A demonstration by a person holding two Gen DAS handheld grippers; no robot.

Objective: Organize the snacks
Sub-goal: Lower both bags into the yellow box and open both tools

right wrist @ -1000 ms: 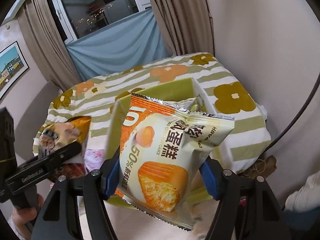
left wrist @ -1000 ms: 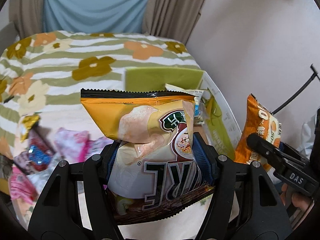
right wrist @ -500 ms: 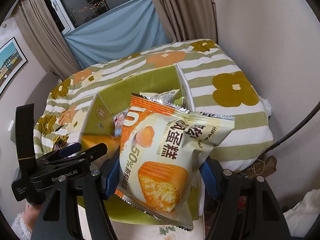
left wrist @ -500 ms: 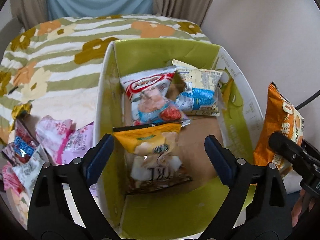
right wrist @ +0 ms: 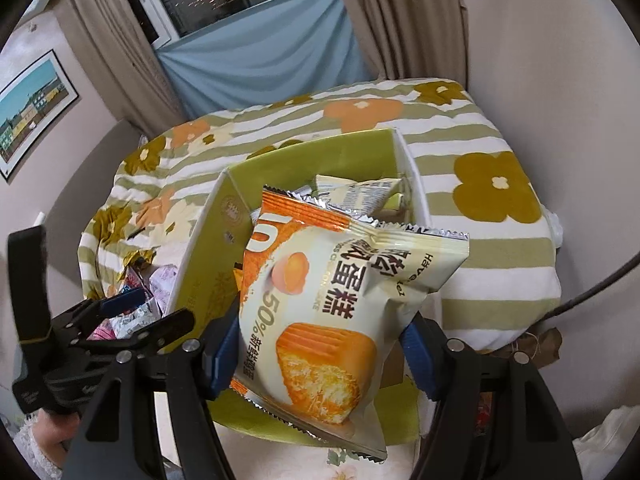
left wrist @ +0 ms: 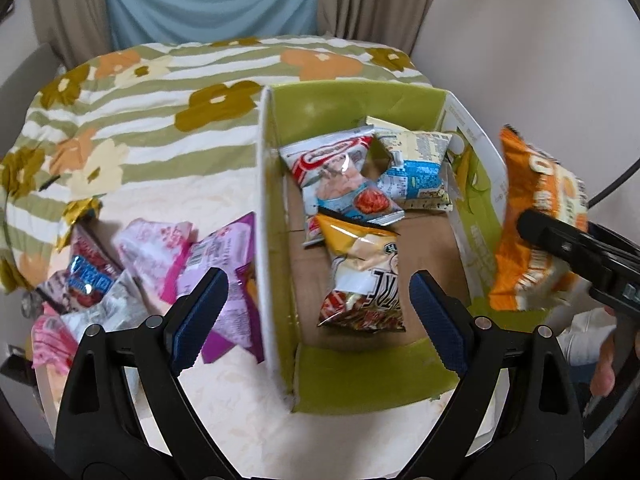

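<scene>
My left gripper is open and empty above the near end of the green cardboard box. A yellow chip bag lies on the box floor, with a red-and-white bag and a blue-and-cream bag behind it. My right gripper is shut on an orange-and-cream egg cake packet and holds it above the box. The packet also shows in the left wrist view, over the box's right wall. The left gripper shows in the right wrist view.
Several loose snack packets in pink, purple and red lie on the table left of the box. A floral striped cloth covers the table's far part. A wall stands close on the right, with a black cable there.
My left gripper opened and let the yellow chip bag drop into the box, then drew back and to the left. The right gripper keeps its packet and has moved nearer the box.
</scene>
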